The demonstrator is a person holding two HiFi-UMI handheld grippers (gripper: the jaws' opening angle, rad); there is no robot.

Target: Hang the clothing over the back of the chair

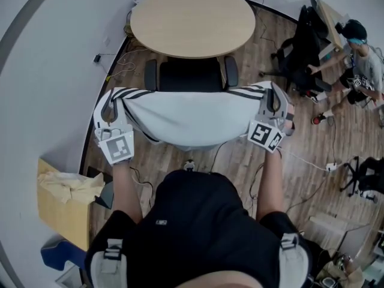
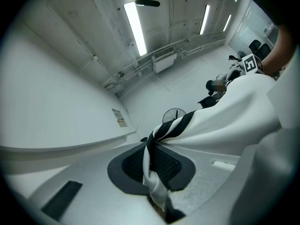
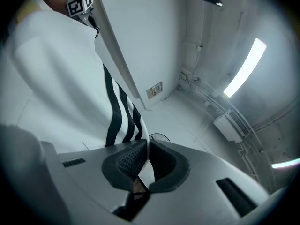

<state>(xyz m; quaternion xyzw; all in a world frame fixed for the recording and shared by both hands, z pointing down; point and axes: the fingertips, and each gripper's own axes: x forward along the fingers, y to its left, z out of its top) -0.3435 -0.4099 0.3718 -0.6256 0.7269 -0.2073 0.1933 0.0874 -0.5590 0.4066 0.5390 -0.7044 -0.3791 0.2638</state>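
Note:
A white garment (image 1: 186, 116) with black stripes along its top edge is stretched wide between my two grippers, just in front of the black office chair (image 1: 191, 75). My left gripper (image 1: 111, 110) is shut on the striped left end of the garment (image 2: 161, 135). At the other end my right gripper (image 1: 273, 104) is shut on the striped right edge (image 3: 124, 121). The cloth hangs over the near side of the chair and hides its backrest. Both gripper views point up at the ceiling.
A round wooden table (image 1: 193, 18) stands just beyond the chair. A cardboard box (image 1: 60, 200) with cloth sits at my left. Cables (image 1: 306, 159) run over the wooden floor. Another person (image 1: 360, 59) sits by black chairs at the far right.

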